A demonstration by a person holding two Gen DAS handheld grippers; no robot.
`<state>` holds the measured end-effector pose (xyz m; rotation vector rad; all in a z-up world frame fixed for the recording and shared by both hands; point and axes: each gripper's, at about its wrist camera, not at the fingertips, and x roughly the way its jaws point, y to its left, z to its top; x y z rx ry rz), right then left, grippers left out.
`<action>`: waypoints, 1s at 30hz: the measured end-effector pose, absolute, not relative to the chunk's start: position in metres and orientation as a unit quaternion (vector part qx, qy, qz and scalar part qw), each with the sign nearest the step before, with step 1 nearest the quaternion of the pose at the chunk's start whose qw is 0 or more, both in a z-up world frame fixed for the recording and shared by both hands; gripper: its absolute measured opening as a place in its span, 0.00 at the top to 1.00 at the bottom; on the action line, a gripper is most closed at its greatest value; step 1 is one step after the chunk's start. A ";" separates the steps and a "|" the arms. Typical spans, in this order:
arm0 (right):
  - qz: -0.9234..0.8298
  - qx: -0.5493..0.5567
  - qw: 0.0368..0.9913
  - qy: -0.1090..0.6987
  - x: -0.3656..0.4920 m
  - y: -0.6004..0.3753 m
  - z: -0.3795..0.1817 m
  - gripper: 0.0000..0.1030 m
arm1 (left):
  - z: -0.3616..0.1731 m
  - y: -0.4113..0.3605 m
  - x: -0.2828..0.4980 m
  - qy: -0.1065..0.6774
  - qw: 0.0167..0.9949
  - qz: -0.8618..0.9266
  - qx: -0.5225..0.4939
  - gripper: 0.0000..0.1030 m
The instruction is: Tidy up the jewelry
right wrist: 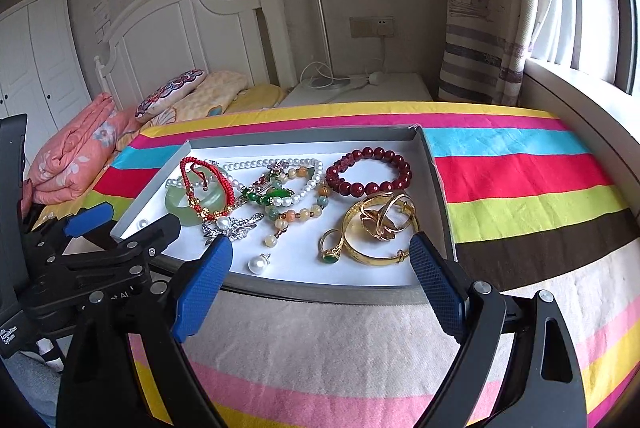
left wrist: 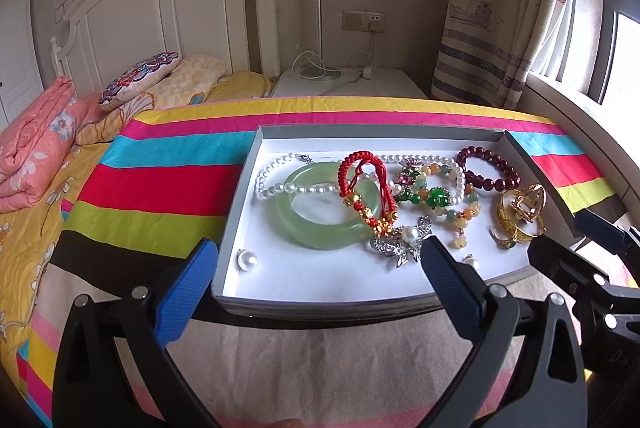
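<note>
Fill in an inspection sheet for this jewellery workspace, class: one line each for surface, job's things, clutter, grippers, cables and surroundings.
Surface: rainbow-striped cloth over a table.
Job's things: shallow grey cardboard tray holding a pale green jade bangle, white pearl necklace, dark red bead bracelet, gold bangle, all jumbled together.
Clutter: nothing seen.
Grippers: left hand-held gripper and right hand-held gripper both open, empty, at the tray's near edge.
Cables: white charger cable on the nightstand.
Surroundings: white wooden headboard, ship-print curtain.
</note>
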<state>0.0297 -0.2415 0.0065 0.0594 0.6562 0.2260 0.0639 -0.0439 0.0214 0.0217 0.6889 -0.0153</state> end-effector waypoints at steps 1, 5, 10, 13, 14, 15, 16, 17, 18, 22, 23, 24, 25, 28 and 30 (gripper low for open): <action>0.111 0.029 0.940 0.321 0.030 -0.242 0.007 0.16 | 0.021 -0.044 0.064 0.337 0.941 -0.007 0.011 0.02; 0.111 0.030 0.940 0.321 0.029 -0.242 0.007 0.16 | 0.022 -0.044 0.064 0.336 0.942 -0.007 0.011 0.02; 0.111 0.031 0.940 0.322 0.029 -0.242 0.007 0.16 | 0.023 -0.045 0.064 0.336 0.942 -0.001 0.014 0.02; 0.111 0.031 0.940 0.321 0.028 -0.242 0.007 0.16 | 0.023 -0.046 0.064 0.335 0.942 -0.002 0.015 0.02; 0.111 0.031 0.940 0.321 0.029 -0.242 0.007 0.16 | 0.023 -0.046 0.064 0.335 0.942 -0.001 0.015 0.02; 0.111 0.031 0.940 0.321 0.029 -0.242 0.007 0.16 | 0.023 -0.046 0.064 0.335 0.942 0.000 0.016 0.02; 0.111 0.031 0.940 0.322 0.029 -0.242 0.007 0.16 | 0.023 -0.047 0.064 0.336 0.942 0.001 0.017 0.02; 0.111 0.031 0.940 0.322 0.028 -0.242 0.007 0.16 | 0.022 -0.047 0.064 0.336 0.942 0.004 0.018 0.02; 0.111 0.031 0.940 0.322 0.028 -0.242 0.007 0.16 | 0.023 -0.048 0.062 0.334 0.942 0.006 0.020 0.02; 0.111 0.031 0.940 0.321 0.028 -0.242 0.007 0.16 | 0.024 -0.048 0.060 0.329 0.944 0.003 0.021 0.02; 0.111 0.031 0.940 0.321 0.028 -0.242 0.007 0.16 | 0.024 -0.048 0.059 0.329 0.944 0.005 0.021 0.02; 0.111 0.031 0.940 0.321 0.028 -0.242 0.007 0.16 | 0.024 -0.047 0.058 0.327 0.945 0.009 0.021 0.02; 0.111 0.031 0.940 0.321 0.028 -0.242 0.007 0.16 | 0.024 -0.047 0.057 0.325 0.945 0.013 0.021 0.02; 0.111 0.031 0.940 0.321 0.028 -0.242 0.007 0.16 | 0.025 -0.045 0.054 0.319 0.947 0.020 0.019 0.02; 0.111 0.031 0.940 0.321 0.028 -0.242 0.007 0.16 | 0.025 -0.044 0.053 0.315 0.949 0.024 0.017 0.02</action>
